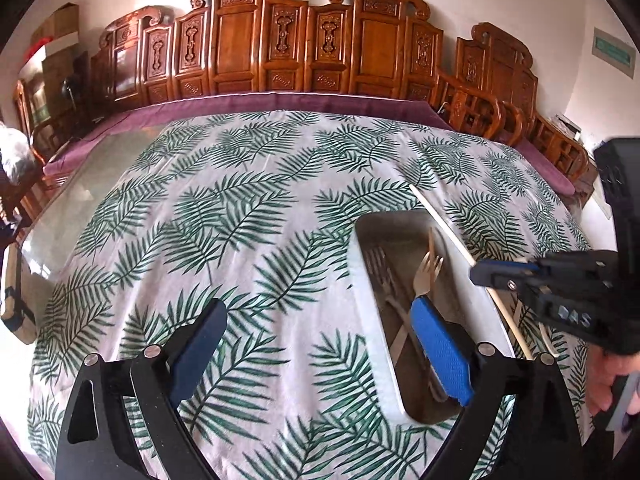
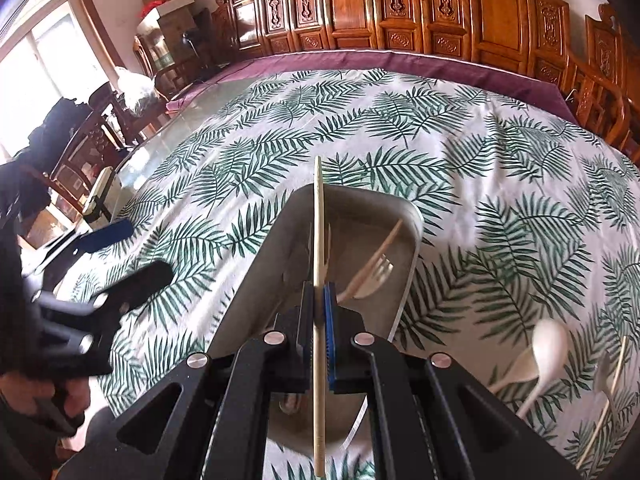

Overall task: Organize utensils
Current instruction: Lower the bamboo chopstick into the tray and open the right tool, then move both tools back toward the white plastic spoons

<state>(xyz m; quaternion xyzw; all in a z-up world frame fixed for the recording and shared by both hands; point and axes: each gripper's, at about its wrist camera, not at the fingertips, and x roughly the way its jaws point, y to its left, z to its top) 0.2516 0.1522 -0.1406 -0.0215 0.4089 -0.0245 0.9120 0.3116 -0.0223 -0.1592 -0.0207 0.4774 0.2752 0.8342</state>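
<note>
So the whole thing here comes down to how the long pale wooden chopstick (image 2: 319, 280) lines up with the white rectangular plastic tray (image 2: 414, 240) below it. The right gripper (image 2: 319, 312) has its blue-padded fingers pressed onto the chopstick roughly mid-length, so the stick runs straight out along the gripper's own pointing direction, far tip past the tray's far rim, near end sticking back under the gripper. It's up in the air over the tray, not touching it as far as I can tell. From the left wrist view the same stick looks like a diagonal crossing the tray's right edge, so I'd guess its long axis is close to the tray's long axis but not perfectly parallel; a small twist before lowering would probably help it drop inside and not bridge the rim. Already in the tray: a pale gold-toned fork (image 2: 374, 276) and some silver metal forks (image 1: 386, 280), lying roughly lengthwise. The left gripper (image 1: 320, 354) is spread wide and holding nothing, hovering just over the near left side of the tray, so it's close but not involved. Off to the right on the fern-print tablecloth (image 2: 280, 152) there's still a white plastic spoon (image 2: 550, 348) plus other pale utensils, well apart from the tray, nearer the right hand.
</note>
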